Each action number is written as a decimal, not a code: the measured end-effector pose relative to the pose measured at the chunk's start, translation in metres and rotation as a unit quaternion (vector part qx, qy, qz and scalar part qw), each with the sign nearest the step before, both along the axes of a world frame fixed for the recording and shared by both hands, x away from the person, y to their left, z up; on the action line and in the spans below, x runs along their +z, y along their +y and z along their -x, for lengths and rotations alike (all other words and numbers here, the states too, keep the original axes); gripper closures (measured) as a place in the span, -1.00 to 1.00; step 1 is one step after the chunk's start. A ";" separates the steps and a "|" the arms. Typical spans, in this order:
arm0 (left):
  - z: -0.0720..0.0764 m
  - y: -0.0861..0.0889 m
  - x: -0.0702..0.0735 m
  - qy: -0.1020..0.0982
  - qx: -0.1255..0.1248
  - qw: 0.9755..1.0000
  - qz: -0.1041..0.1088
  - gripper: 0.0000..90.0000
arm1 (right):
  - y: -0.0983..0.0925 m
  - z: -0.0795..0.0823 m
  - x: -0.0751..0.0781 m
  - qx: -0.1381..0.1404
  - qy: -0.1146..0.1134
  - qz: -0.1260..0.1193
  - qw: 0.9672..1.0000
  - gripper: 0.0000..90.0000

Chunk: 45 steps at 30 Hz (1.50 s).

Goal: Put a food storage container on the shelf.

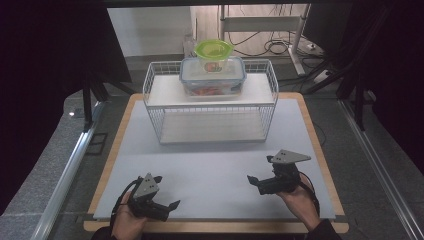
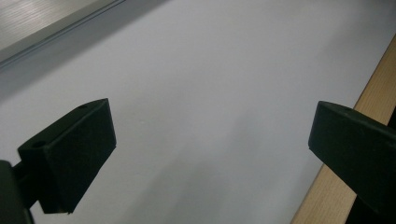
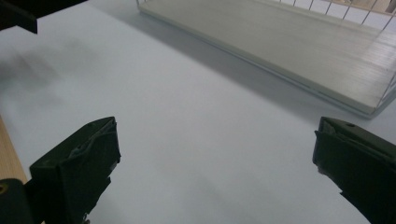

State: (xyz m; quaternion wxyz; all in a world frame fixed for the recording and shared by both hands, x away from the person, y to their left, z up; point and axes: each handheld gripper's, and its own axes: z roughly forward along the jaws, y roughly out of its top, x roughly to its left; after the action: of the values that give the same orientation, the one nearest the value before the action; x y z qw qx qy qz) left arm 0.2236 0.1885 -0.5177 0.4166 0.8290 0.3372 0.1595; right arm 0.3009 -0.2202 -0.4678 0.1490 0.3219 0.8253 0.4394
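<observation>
The left gripper (image 1: 166,206) is held low at the near left of the table (image 1: 320,150), its jaws spread wide with nothing between them. In the left gripper view those jaws frame bare pale mat (image 2: 210,93), and the mat's edge with the wooden table rim (image 2: 336,186) runs just under the jaw at the right of that view, so this gripper sits close to the near edge. Ahead of it the mat lies flat up to the wire rack (image 1: 210,100).

The right gripper (image 1: 258,182) is held by the right hand (image 1: 299,197) at the near right, also released, jaws wide apart and holding nothing. In the right gripper view the mat (image 3: 187,116) stretches open in front of its jaws, and the rack's lower shelf (image 3: 289,42) lies ahead and to the right, its thin wire rim standing just above the mat. A strip of wooden rim (image 3: 9,154) shows beside the jaw at the left of that view.

The two grippers are well apart, with clear mat between them. Well beyond both, on the rack's upper shelf (image 1: 165,90), stands a clear box with a blue-edged lid (image 1: 212,75), and a green-lidded bowl (image 1: 214,50) rests on top of it. The rack's front is open, its sides and back walled with white wire.
</observation>
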 end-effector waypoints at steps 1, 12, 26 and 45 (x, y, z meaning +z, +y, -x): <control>0.000 0.000 0.000 0.000 0.000 1.000 0.000 -0.98 | -0.001 0.001 -0.001 -0.001 0.000 0.001 1.000 -0.99; 0.000 -0.001 -0.001 -0.003 0.001 1.000 -0.002 -0.98 | -0.009 0.016 -0.019 -0.010 0.009 0.032 0.999 -0.99; 0.000 -0.001 -0.001 0.000 0.000 1.000 -0.005 -0.98 | -0.018 0.030 -0.034 -0.009 0.030 0.060 0.998 -1.00; -0.001 -0.003 -0.002 0.002 -0.002 1.000 -0.010 -0.98 | -0.024 0.035 -0.047 -0.021 0.059 0.102 0.993 -1.00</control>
State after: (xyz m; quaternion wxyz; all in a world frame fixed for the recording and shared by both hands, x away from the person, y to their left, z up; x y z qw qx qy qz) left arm 0.2249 0.1858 -0.5199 0.4081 0.8340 0.3352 0.1601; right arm 0.2660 -0.2443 -0.5148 0.1412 0.3474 0.8662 0.3302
